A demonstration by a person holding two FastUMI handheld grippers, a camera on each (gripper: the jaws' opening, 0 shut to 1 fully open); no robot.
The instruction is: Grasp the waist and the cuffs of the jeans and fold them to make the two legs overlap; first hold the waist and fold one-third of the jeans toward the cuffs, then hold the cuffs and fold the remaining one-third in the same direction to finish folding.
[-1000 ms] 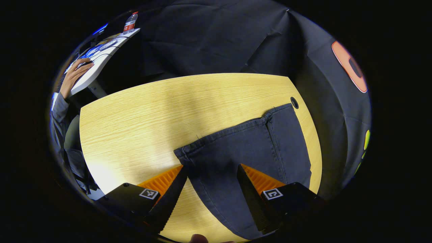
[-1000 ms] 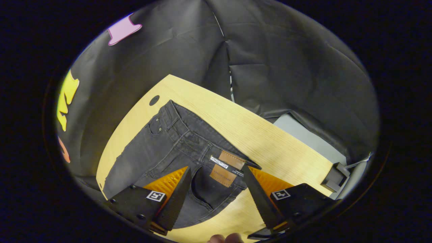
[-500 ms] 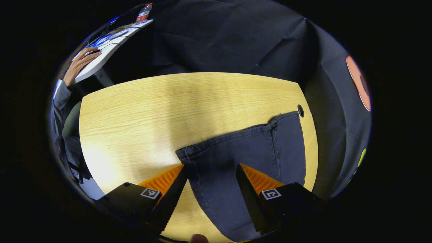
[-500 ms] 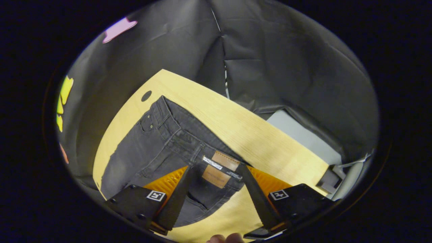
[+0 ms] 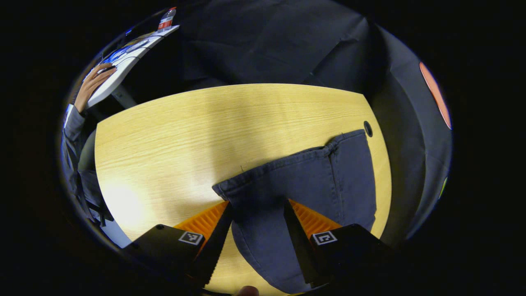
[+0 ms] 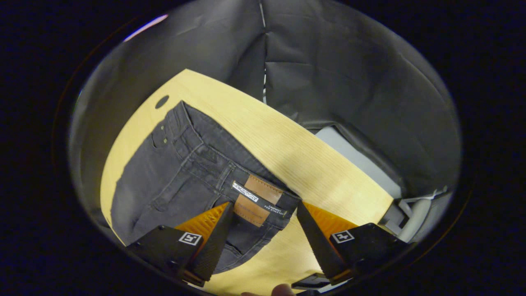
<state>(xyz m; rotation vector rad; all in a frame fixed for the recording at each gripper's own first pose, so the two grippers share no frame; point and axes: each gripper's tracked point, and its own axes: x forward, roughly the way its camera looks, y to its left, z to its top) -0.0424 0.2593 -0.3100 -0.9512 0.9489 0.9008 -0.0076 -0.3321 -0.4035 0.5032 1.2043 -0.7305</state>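
1. Nearest, the left gripper [image 5: 257, 209] hovers with fingers apart over a cuff [image 5: 246, 185] of the jeans [image 5: 312, 181].
2. The right gripper [image 6: 263, 209] hangs fingers apart over the waist [image 6: 230, 172], by the leather patch [image 6: 257, 195] — nothing gripped.
3. The jeans lie flat on the desk [image 5: 185, 131]; by my reading no fold is done — leg overlap and both thirds remain.
4. Farther off, a person's hand [image 5: 88, 84] rests on another table [image 5: 123, 65] with a bottle [image 5: 165, 21]; no containers hold anything.
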